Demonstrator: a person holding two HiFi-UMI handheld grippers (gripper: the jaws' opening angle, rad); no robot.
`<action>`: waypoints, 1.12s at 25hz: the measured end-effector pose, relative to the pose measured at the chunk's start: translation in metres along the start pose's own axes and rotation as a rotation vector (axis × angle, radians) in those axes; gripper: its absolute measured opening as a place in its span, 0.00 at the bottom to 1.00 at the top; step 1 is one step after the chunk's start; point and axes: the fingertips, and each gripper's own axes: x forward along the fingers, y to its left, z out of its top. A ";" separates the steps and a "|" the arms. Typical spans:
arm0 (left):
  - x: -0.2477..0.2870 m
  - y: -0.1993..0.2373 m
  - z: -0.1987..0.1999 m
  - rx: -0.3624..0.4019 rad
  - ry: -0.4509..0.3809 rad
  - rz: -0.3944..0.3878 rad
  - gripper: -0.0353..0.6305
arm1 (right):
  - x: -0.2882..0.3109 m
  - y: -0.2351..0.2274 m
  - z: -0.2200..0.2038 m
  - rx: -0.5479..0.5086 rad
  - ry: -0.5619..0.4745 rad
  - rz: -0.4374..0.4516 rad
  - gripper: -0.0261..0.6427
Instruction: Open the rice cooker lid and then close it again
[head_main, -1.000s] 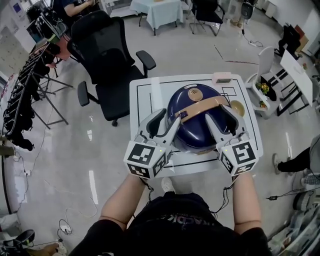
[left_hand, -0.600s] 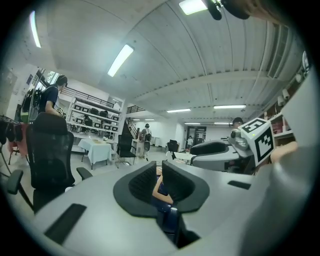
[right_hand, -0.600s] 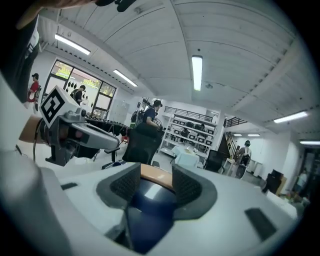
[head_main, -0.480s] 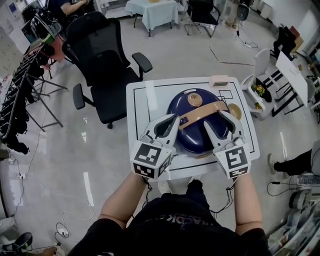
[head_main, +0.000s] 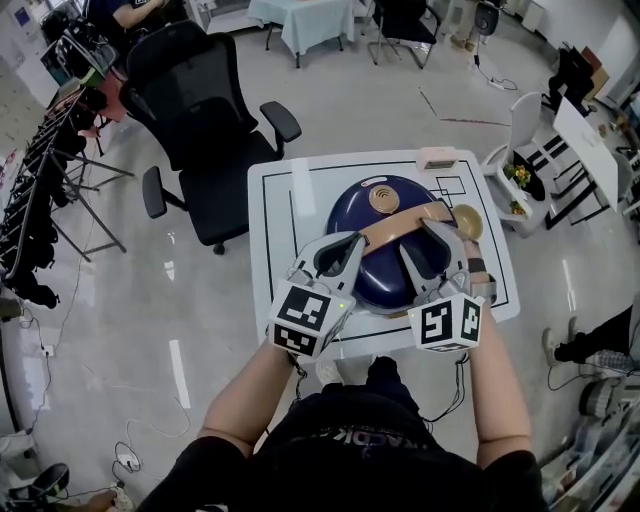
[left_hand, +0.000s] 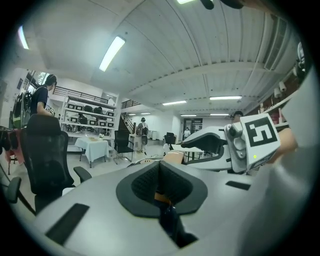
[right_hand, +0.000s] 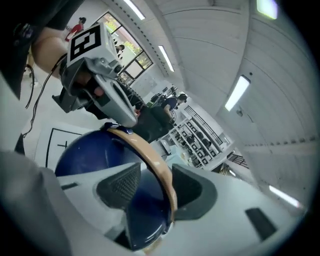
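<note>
Rice cooker (head_main: 385, 270) sat closed on worktop (head_main: 280, 200). Left hand-held gripper (head_main: 347, 246) had just pinched shut on tan handle (head_main: 400, 228). Right hand-held gripper (head_main: 432, 236) straddled it, jaws apart, likely to steady the lift.

**A:** What does the room look like?

**B:** A big open workroom with a glossy pale grey floor (head_main: 200, 330) that mirrors the lights. A black mesh office chair with armrests (head_main: 200, 90) stands just behind a white square table marked with thin black lines (head_main: 285, 200).

**A:** And further off?

**B:** At the far end there is a table draped in pale cloth (head_main: 300, 15). Along the left edge runs a dark metal rack hung with black gear (head_main: 40, 200). Loose cables (head_main: 125, 460) trail over the floor.

**A:** Overhead?

**B:** A white ribbed ceiling with long fluorescent tube lights (left_hand: 111, 52). White shelving units (left_hand: 90, 112) line the back wall, and large gridded windows (right_hand: 130, 52) glow bright.
</note>
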 end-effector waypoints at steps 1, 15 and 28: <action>0.000 0.000 0.000 0.001 0.002 0.004 0.06 | 0.002 0.002 -0.001 -0.034 0.003 0.005 0.31; -0.001 0.002 0.000 -0.010 0.005 0.044 0.06 | 0.034 0.014 0.014 -0.301 0.001 0.080 0.31; 0.001 0.003 0.000 -0.030 -0.011 0.059 0.06 | 0.044 0.015 0.017 -0.356 0.017 0.060 0.31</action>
